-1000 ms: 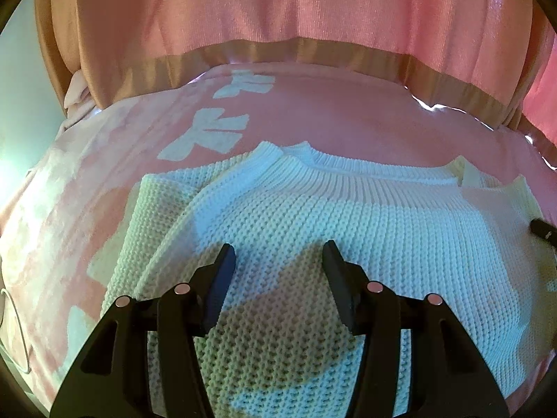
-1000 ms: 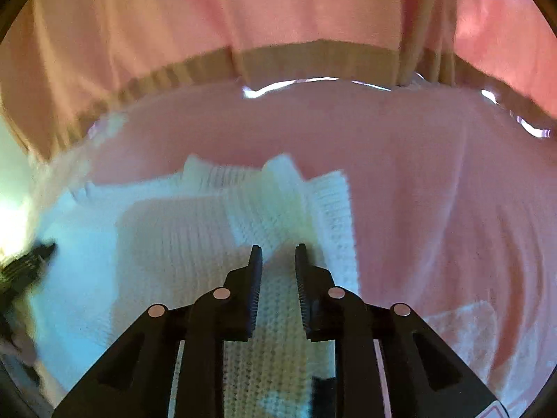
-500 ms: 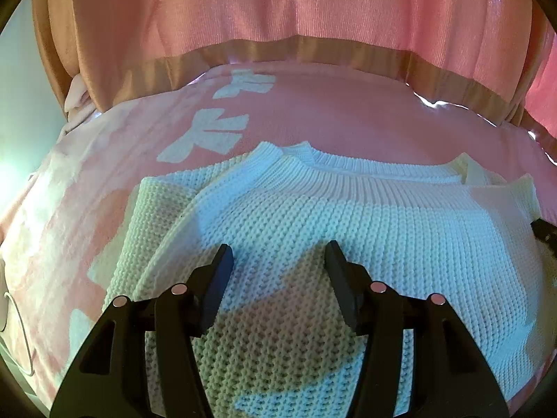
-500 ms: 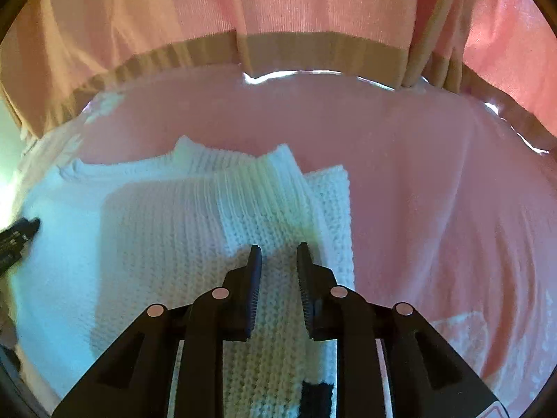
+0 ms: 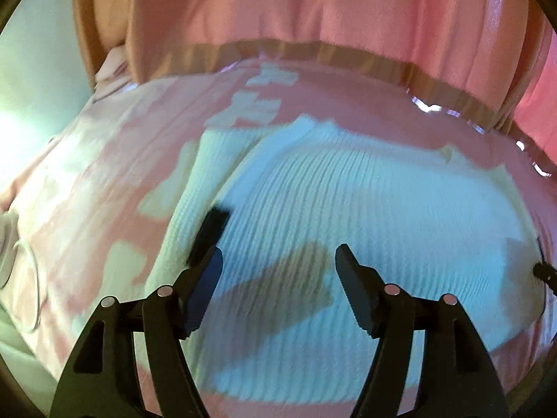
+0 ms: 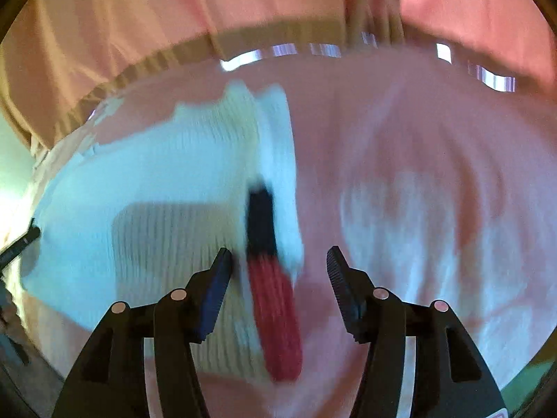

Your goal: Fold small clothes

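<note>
Two grippers are in our views, both with jaws spread wide and holding nothing. We see the white knit sweater [image 5: 365, 209] lying flat on the pink bedspread [image 5: 104, 181]. Our left gripper [image 5: 278, 261] hovers over the sweater's body; our right gripper [image 6: 278, 261] sits at the sweater's right edge, above a red-and-black stripe [image 6: 271, 278]. Both views are blurred.

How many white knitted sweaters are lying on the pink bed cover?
1. The white sweater lies spread on the pink bed cover, in front of both open grippers, left gripper and right gripper. Its right sleeve is folded inward.
</note>
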### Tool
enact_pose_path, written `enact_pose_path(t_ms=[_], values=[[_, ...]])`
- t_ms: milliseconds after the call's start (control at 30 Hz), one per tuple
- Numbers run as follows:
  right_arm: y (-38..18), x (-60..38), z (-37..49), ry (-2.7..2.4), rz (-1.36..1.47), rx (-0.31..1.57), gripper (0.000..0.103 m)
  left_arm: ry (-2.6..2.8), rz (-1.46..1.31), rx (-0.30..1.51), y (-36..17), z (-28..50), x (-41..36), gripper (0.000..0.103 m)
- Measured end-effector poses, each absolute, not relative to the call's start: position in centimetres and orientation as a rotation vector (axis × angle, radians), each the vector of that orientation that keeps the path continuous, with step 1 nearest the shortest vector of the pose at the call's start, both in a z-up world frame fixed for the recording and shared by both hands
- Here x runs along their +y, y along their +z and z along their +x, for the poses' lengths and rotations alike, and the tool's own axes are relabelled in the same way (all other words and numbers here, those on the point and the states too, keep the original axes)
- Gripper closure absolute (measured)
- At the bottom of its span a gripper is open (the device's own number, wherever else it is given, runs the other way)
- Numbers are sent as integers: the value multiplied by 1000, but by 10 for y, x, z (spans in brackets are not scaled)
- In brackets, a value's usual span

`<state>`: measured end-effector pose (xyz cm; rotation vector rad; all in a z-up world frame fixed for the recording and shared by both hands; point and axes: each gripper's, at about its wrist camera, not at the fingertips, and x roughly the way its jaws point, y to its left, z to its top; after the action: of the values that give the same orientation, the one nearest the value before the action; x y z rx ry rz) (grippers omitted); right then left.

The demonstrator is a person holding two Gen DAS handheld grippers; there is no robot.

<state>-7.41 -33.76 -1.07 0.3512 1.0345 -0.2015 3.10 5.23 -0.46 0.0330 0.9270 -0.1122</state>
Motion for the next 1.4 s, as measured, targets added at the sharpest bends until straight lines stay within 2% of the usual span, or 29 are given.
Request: enact_pose_path(t_ms=[67,133,167,200,267,367,467,500,567,600,633,667,700,767,833,900,1167,1233,1333,1367,1400], values=[[-19,-334,-77,-151,402,1057,49,-106,13,953,-11,27,59,39],[-22,-324,-76,-151,331,1067,85,-87,38,946,-13,23,59,50],[-18,-321,-76,-148,315,1055,91,-66,66,939,-13,23,58,61],[-11,-320,-78,-162,303,1036,91,-55,74,937,-12,21,59,72],[2,-326,-88,-229,302,988,91,-36,72,940,-12,20,65,77],[-19,-330,-87,-267,305,1073,89,-45,62,958,-17,22,70,75],[-11,-318,-88,-275,234,1047,82,-44,97,942,-16,18,67,75],[-5,-317,-91,-264,248,1027,77,-52,86,938,-13,15,68,72],[5,-319,-96,-243,275,1001,74,-60,51,911,-5,10,73,68],[12,-323,-98,-227,286,981,66,-62,24,890,2,6,77,57],[17,-326,-97,-220,286,970,54,-62,1,876,7,6,80,48],[23,-330,-93,-207,279,960,49,-55,-17,862,13,7,83,30],[28,-334,-87,-195,277,957,42,-36,-28,838,20,12,87,22],[33,-338,-72,-165,283,957,38,-23,-19,826,27,27,91,22],[34,-344,-47,-133,281,965,30,-28,-19,846,29,45,94,16],[28,-347,-27,-111,268,981,29,-38,-37,880,25,70,98,13],[-25,-364,20,-39,408,1095,27,-103,-119,1075,-20,119,95,13],[-25,-365,22,-24,417,1081,26,-139,-148,1098,-25,120,94,17],[-26,-369,30,5,443,1077,29,-174,-210,1110,-28,126,99,34],[-27,-372,32,14,462,1075,35,-180,-229,1110,-28,128,100,42],[-26,-372,35,30,474,1067,58,-186,-258,1107,-28,130,102,54]])
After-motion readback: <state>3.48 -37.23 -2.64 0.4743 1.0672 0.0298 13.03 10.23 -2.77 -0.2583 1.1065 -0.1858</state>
